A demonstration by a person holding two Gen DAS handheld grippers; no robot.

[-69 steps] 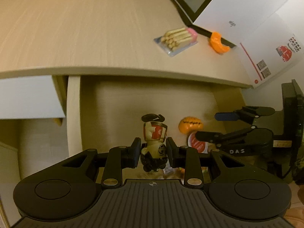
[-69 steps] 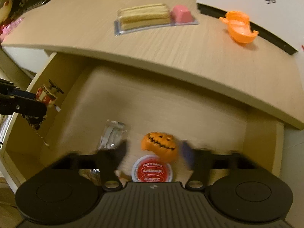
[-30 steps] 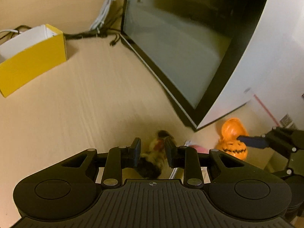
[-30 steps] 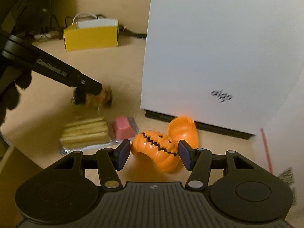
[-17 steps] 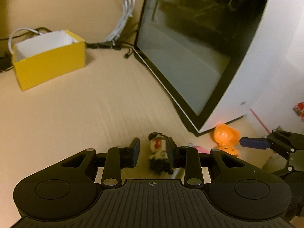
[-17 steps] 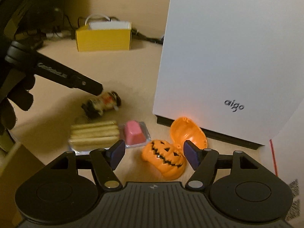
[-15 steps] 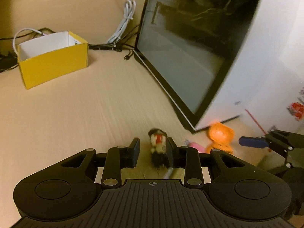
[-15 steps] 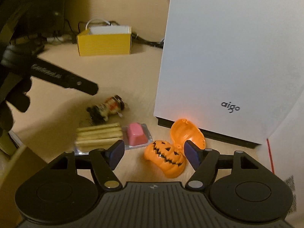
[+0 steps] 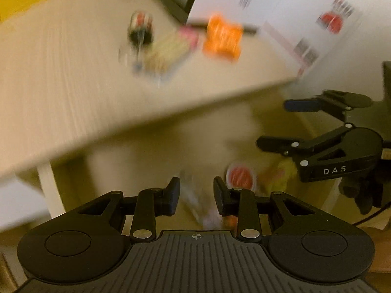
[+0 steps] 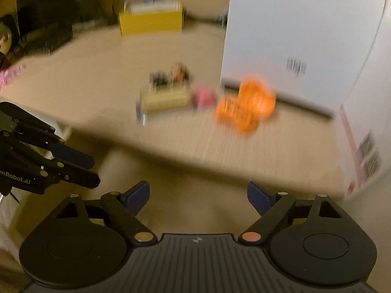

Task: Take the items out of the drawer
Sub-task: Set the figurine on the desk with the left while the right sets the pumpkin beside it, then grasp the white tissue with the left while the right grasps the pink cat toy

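Both views are motion-blurred. On the desk top lie a small figurine, a wafer snack pack and orange pumpkin pieces. My left gripper is open and empty, hanging over the open drawer below the desk edge. In the drawer I make out a red-and-white round lid and blurred wrappers. My right gripper is wide open and empty, near the desk's front edge; in the left wrist view that right gripper hangs over the drawer's right side.
A white box stands on the desk behind the pumpkins, with a printed white carton to its right. A yellow box sits at the back of the desk. The left gripper shows at the left of the right wrist view.
Both grippers have pulled back from the desk top and dropped toward the drawer. The figurine and the pumpkin stay on the desk, released. The right jaws have opened wider.
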